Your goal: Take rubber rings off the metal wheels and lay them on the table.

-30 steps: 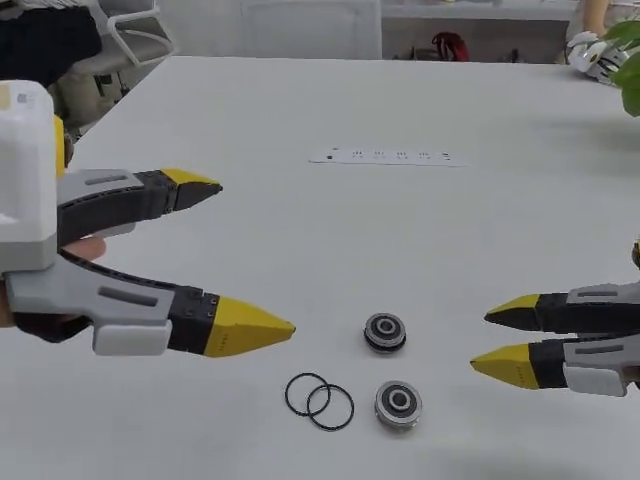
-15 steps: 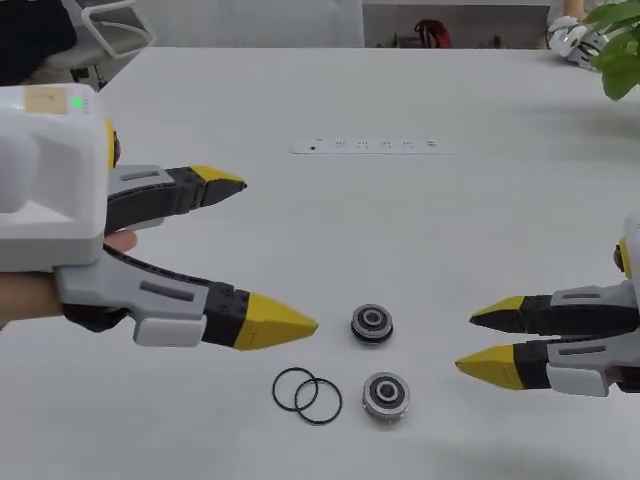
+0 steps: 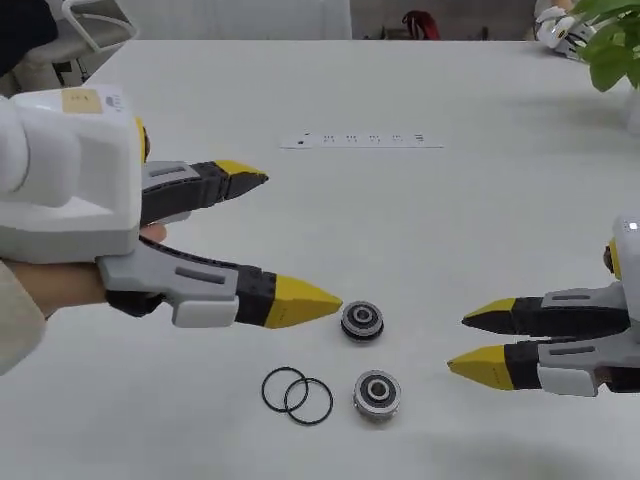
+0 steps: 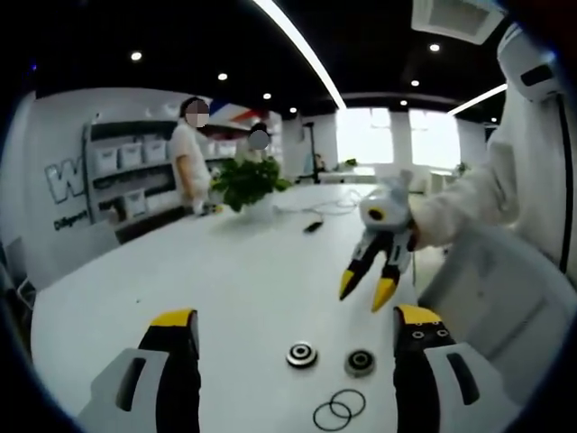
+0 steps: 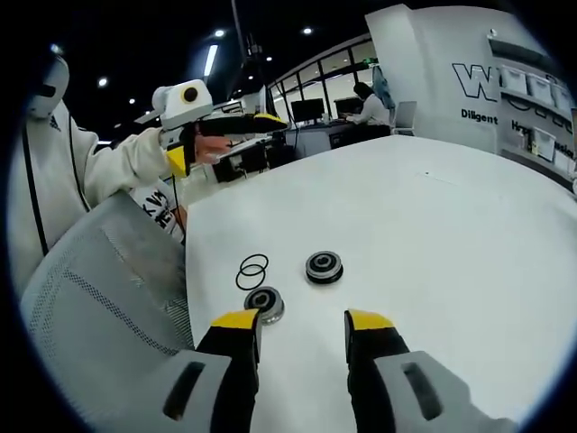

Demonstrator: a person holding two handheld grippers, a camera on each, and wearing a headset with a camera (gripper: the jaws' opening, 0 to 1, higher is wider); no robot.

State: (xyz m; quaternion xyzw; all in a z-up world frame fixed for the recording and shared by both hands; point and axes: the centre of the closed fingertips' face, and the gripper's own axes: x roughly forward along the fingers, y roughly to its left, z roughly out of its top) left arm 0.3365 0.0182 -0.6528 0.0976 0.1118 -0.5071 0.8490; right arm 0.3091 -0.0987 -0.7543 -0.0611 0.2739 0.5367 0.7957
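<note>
Wheels (image 3: 362,320), two, beside two loose rubber rings (image 3: 305,389) on tabletop (image 3: 400,230).
Left hand-held gripper (image 3: 302,240) gapes wide; right hand-held gripper (image 3: 458,343) slightly parted.

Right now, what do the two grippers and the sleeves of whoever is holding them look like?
Both the left gripper and the right gripper have two long jaws: light grey at the base, black and ribbed in the middle, ending in pointed yellow tips. The person wears an off-white hooded top with a dark drawstring; its sleeve reaches the hand.
</note>
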